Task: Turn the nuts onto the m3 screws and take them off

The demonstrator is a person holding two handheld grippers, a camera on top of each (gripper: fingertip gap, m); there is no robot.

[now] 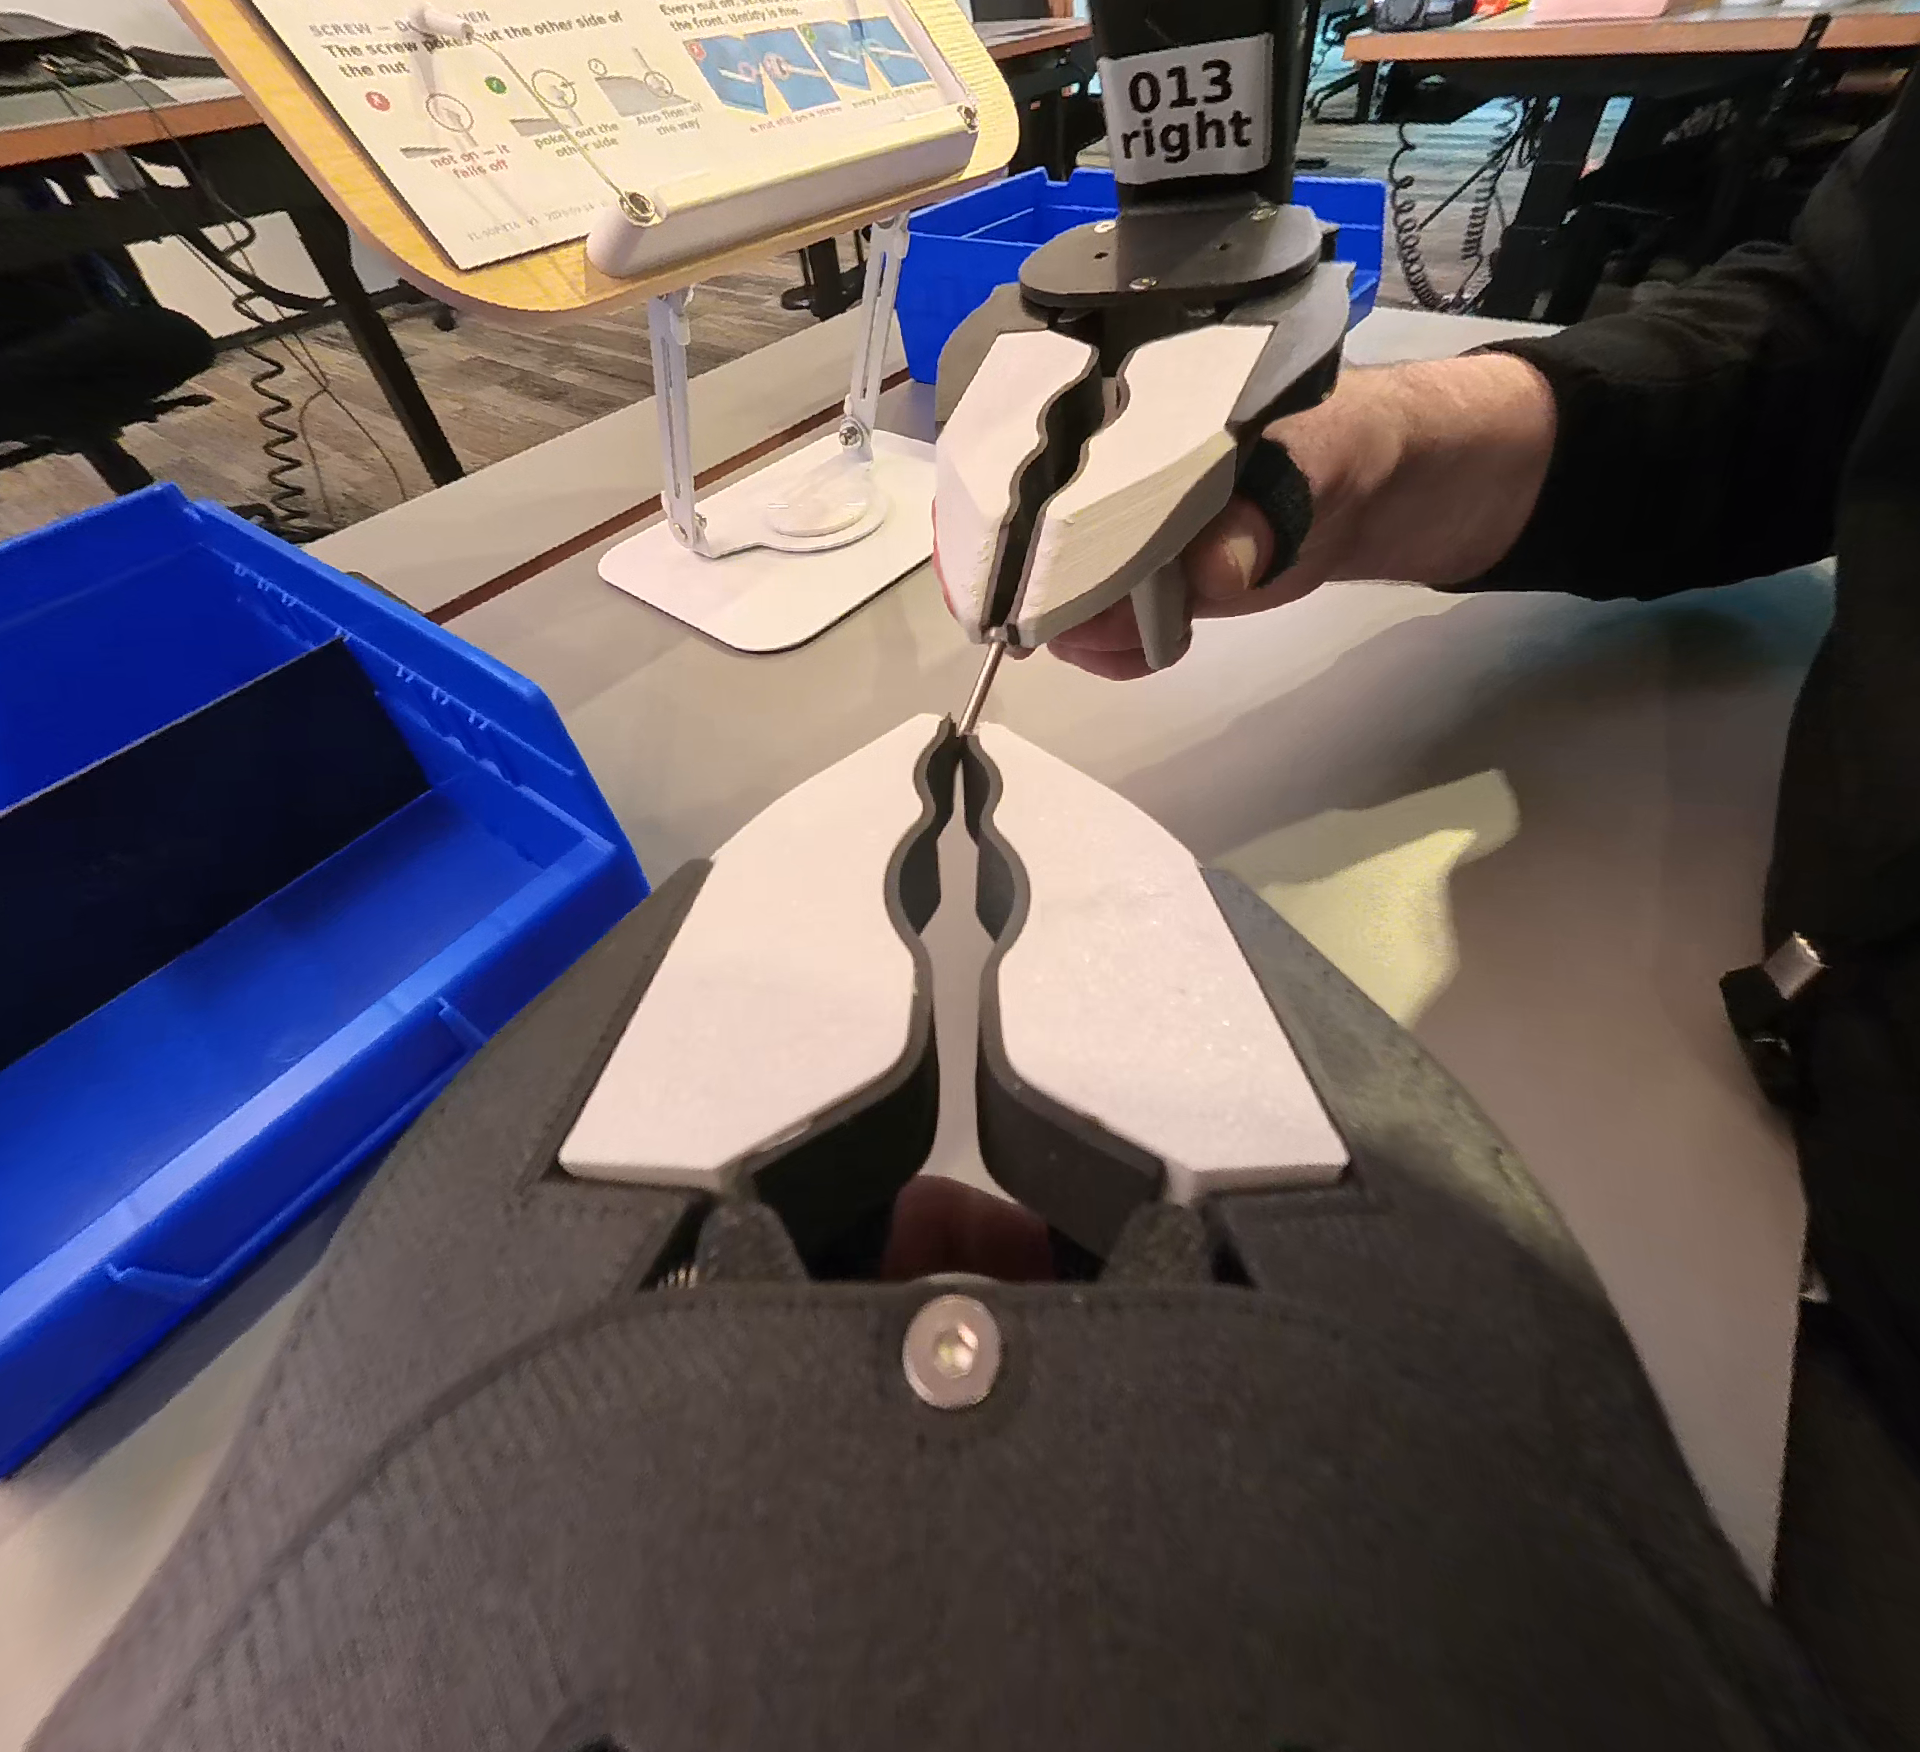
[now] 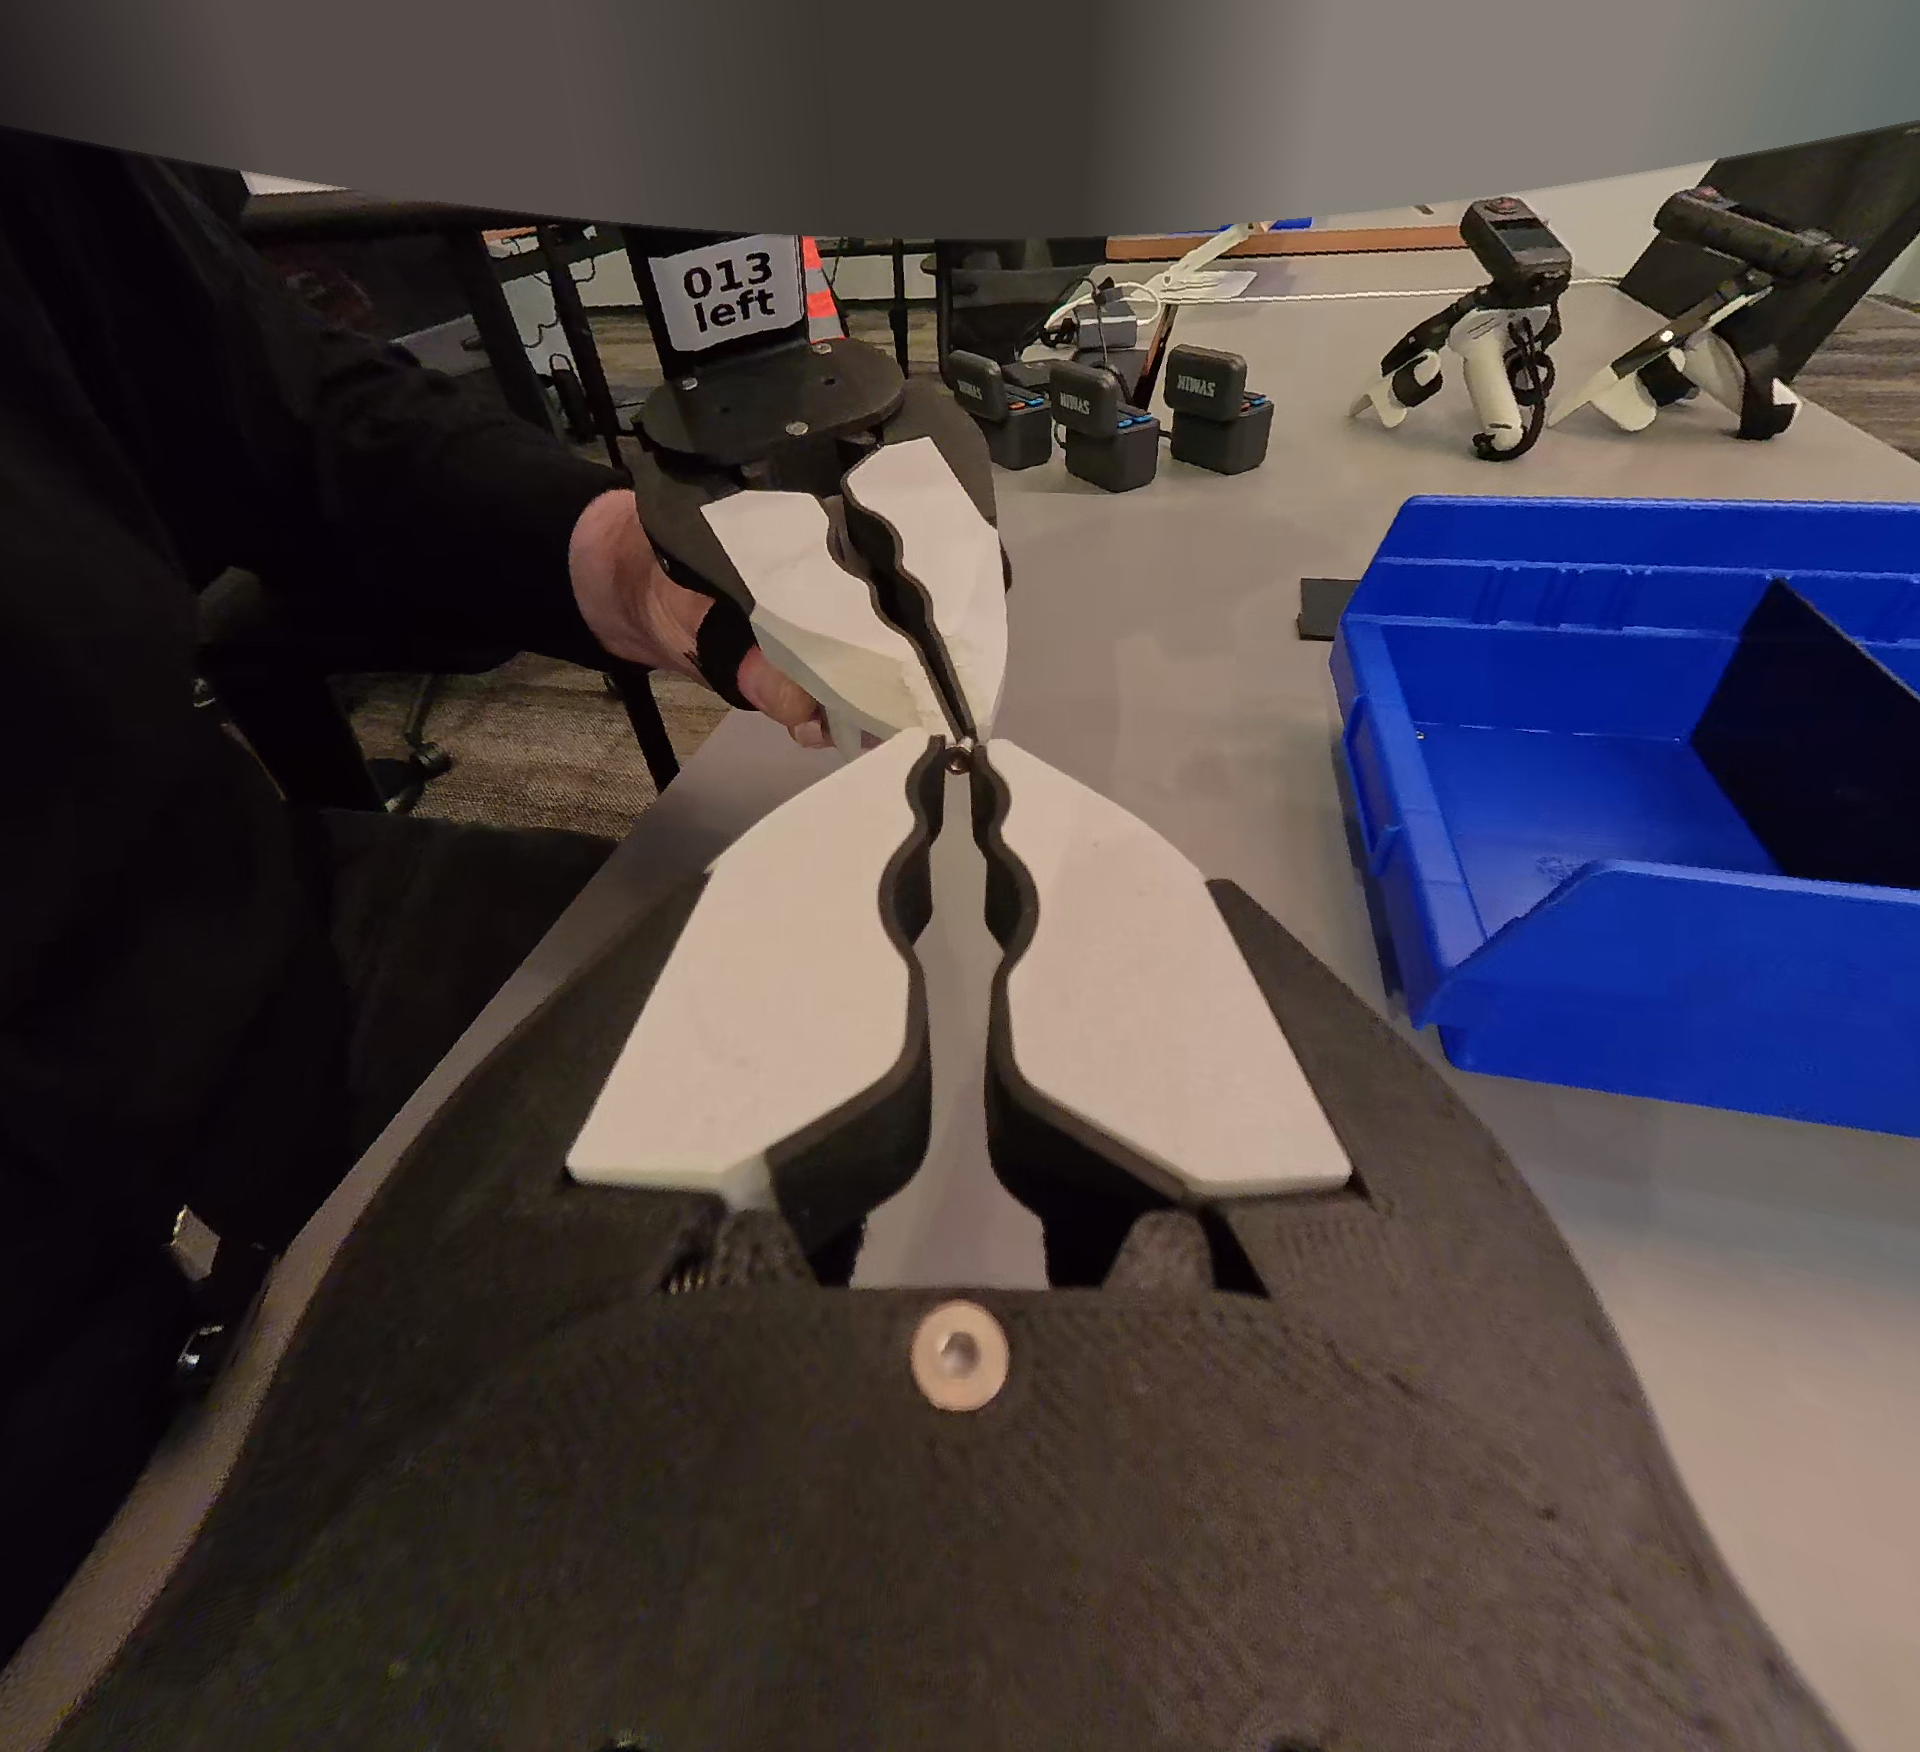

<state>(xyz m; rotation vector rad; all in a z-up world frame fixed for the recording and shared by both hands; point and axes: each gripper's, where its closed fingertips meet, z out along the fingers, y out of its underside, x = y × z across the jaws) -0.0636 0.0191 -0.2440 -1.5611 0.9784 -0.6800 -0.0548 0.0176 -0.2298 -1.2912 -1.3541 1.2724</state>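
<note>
A thin steel m3 screw point(image 1: 982, 686) spans the gap between my two grippers above the grey table point(image 1: 665, 715). My right gripper point(image 1: 1000, 632) is shut on its upper end. My left gripper point(image 1: 954, 734) is shut at its lower end, on what looks like a small nut that barely shows between the tips. In the right wrist view my right gripper point(image 2: 956, 755) pinches the screw, seen end-on as a small round spot. The left gripper point(image 2: 962, 732) meets it tip to tip from behind. A person's hand point(image 1: 1382, 497) holds the right gripper.
A blue divided bin point(image 1: 104, 1339) stands at the left of the left gripper, and another point(image 1: 977, 248) stands behind. A blue bin also shows in the right wrist view point(image 2: 1662, 975). An instruction board on a white stand point(image 1: 623, 92) is at the back. Battery cases point(image 2: 1101, 435) and spare grippers point(image 2: 1507, 352) lie far off. Less than 4 cm separates the two grippers' tips.
</note>
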